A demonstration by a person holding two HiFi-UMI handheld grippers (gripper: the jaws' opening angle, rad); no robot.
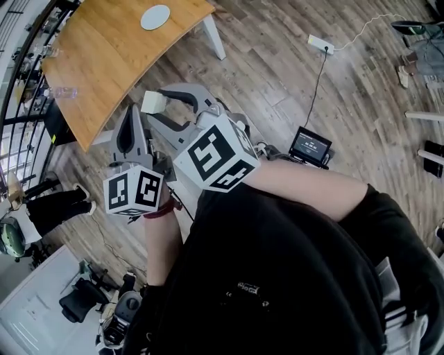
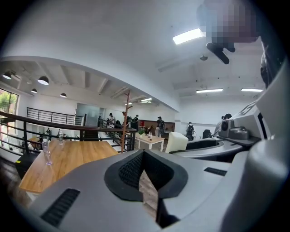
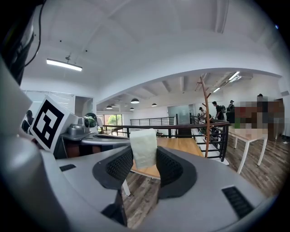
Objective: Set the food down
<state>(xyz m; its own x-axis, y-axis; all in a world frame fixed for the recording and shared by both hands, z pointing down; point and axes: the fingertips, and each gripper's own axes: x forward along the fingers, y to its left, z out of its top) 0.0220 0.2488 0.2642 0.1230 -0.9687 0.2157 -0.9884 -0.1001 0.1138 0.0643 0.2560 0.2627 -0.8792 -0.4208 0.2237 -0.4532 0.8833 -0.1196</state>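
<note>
The wooden tabletop filled the upper left of the head view, above a plank floor, and nothing of the task lay on it yet. Judged from that, the job was at its carrying stage. The food had been picked up, but the reach over the wood, the lowering and the release were all left to do.

The right gripper sat near the middle of the head view, aimed toward the upper left. Its fingers stood fairly wide and pressed on the food from both sides. The left gripper, at the lower left of the head view, had its fingers drawn together to a thin slit, with only floor showing through and nothing between them.

A white plate lay at the top of the head view on the far part of the tabletop, well apart from the grippers. It looked a likely landing spot, though the task names none.

The food, a pale block, was in the air just off the tabletop's near edge. In the right gripper view its long axis ran up and down the frame, almost upright. Its upper end rose clear above the pads and its lower part was clamped between them.

A clear glass stood at the tabletop's left edge.
</note>
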